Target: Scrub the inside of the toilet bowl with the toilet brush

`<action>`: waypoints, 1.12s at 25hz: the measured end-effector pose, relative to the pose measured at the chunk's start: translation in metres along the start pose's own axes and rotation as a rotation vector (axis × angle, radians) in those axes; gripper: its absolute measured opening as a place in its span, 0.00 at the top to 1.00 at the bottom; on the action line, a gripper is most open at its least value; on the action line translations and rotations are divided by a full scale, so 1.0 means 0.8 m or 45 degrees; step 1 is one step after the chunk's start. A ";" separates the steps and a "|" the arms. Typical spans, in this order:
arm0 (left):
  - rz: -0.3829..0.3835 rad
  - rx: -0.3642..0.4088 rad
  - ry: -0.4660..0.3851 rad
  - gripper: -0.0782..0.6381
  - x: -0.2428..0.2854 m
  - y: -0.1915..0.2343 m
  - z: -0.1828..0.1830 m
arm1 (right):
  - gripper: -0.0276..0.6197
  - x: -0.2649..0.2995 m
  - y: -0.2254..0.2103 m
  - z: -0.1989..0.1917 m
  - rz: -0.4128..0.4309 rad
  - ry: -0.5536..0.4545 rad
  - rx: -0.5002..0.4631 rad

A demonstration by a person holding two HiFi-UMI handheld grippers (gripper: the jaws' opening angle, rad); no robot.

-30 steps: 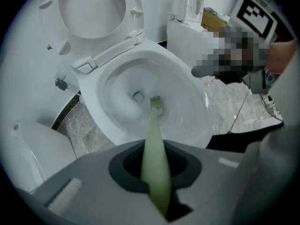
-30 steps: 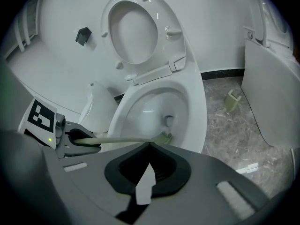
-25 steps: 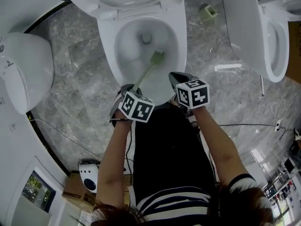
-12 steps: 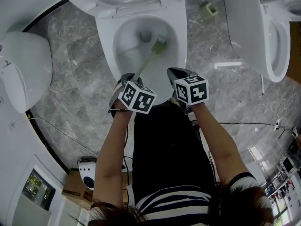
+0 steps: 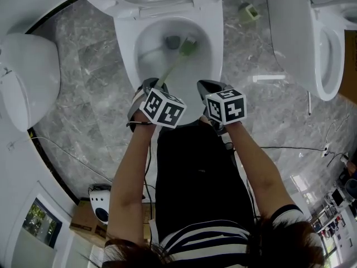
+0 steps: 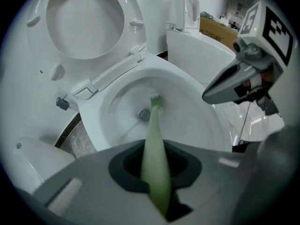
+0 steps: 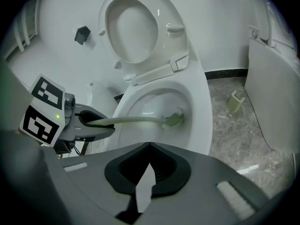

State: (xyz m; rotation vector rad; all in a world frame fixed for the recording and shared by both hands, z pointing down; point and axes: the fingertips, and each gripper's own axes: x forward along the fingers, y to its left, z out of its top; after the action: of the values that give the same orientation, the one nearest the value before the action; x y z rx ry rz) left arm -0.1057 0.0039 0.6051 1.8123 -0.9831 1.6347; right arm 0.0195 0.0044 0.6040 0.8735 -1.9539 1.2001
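Clamping one toilet brush (image 5: pixel 177 60) in one toilet bowl (image 5: pixel 126 54): left claw (image 5: pixel 150 85).

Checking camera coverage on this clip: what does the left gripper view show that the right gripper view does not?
Only the left gripper view: the left gripper shut on the toilet brush handle, looking down its length, and the right gripper from outside.

Only the right gripper view: the right gripper's own jaws shut with nothing between them, the left gripper from the side, and a small green container on the marble floor.

Both: the toilet bowl, its raised seat, and the brush head inside the bowl.
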 end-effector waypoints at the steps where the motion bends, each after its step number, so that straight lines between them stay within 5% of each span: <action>1: 0.006 0.000 -0.006 0.89 0.000 0.004 0.002 | 0.96 0.001 0.001 0.001 0.001 -0.001 -0.001; 12: 0.089 -0.030 -0.063 0.89 -0.007 0.047 0.018 | 0.96 0.000 -0.004 0.011 -0.008 -0.012 -0.008; 28: 0.187 -0.159 0.076 0.89 -0.014 0.100 -0.028 | 0.96 -0.003 0.005 0.010 -0.005 -0.018 -0.017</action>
State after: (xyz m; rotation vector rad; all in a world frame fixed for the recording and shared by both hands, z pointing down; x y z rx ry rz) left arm -0.1827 -0.0259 0.5893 1.6338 -1.1884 1.6632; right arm 0.0163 -0.0012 0.5977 0.8805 -1.9687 1.1805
